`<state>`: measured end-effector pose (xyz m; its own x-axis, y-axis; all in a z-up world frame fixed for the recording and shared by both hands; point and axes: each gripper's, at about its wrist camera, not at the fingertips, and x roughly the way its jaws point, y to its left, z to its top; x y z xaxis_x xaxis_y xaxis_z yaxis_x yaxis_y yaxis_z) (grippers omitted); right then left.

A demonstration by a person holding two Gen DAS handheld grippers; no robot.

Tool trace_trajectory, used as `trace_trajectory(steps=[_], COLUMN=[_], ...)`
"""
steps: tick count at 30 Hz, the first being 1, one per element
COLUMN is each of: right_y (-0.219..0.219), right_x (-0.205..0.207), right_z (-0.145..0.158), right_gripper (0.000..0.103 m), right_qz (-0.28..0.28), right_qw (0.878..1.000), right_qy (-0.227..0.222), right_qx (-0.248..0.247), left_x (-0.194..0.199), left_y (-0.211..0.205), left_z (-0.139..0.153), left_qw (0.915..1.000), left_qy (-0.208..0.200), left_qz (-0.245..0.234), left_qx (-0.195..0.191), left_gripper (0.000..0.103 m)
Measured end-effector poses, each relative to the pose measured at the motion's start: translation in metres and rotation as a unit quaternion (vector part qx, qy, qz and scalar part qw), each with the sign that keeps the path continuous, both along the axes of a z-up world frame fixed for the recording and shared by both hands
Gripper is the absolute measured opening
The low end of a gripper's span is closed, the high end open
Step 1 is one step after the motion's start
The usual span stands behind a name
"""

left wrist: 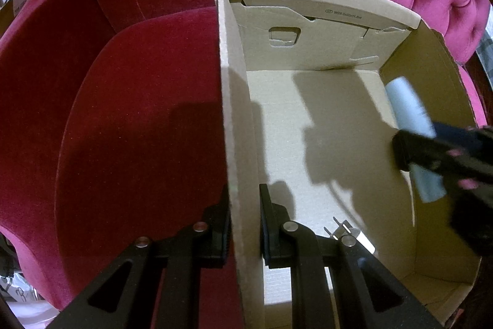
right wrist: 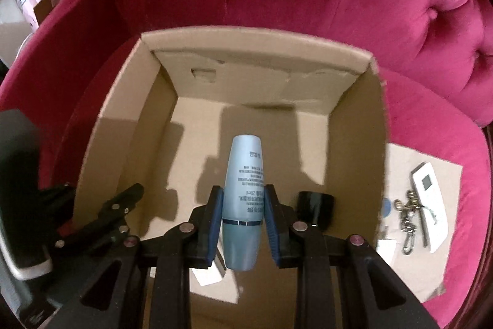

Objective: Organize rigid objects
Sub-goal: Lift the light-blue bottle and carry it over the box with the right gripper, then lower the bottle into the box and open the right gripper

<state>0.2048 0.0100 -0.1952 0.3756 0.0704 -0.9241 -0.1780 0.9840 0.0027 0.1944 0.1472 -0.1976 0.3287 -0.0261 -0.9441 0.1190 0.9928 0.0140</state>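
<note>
Magenta tufted velvet fills the background, an armchair (right wrist: 400, 5) with a cardboard box (right wrist: 380, 144) sitting open on its seat. Right gripper (right wrist: 243, 224) is up over the box mouth with a pale blue bottle (right wrist: 245, 190) pinched between its blue pads (right wrist: 215, 224), jaws closed to the width of the bottle, gripping just above the darker band near its cap end. Long axis runs straight ahead along the fingers, far end pointing down toward the box floor, which looks bare beneath it. From the left view the same bottle (left wrist: 409, 110) hangs near the box's right wall, well above the floor as far as I can judge.

Left gripper (left wrist: 243, 224) is doing the steadying: its two fingers straddle the left wall of the box (left wrist: 234, 144), one outside over the cushion, one inside. Jaws are narrow, close on either side of the cardboard (whether they're truly biting it or just bracketing it, I can't tell).

So the drop is the right hand's job; the bottle needs lowering along its own axis, then a release. Risk as I read it: let go too high and it rolls.

Outside the box, on a cardboard sheet (right wrist: 443, 174) to the right, lie a white remote (right wrist: 431, 205) and a metal clasp chain (right wrist: 408, 218); a black cap-like thing (right wrist: 315, 207) sits just beside the right finger.
</note>
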Motion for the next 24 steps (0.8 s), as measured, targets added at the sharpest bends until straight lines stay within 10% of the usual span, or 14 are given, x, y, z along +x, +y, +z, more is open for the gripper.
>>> trace_trajectory(steps=[24], right_y=[0.003], right_x=[0.036], right_z=[-0.062], right_gripper=[0.029], right_qz=[-0.019], right_qw=[0.997], right_qy=[0.077], right_qx=[0.011], left_x=[0.002], left_y=[0.001], left_z=[-0.001], left_qw=[1.0000], left_qy=[0.001], left_qz=[0.000], left_qx=[-0.001], left_gripper=[0.016])
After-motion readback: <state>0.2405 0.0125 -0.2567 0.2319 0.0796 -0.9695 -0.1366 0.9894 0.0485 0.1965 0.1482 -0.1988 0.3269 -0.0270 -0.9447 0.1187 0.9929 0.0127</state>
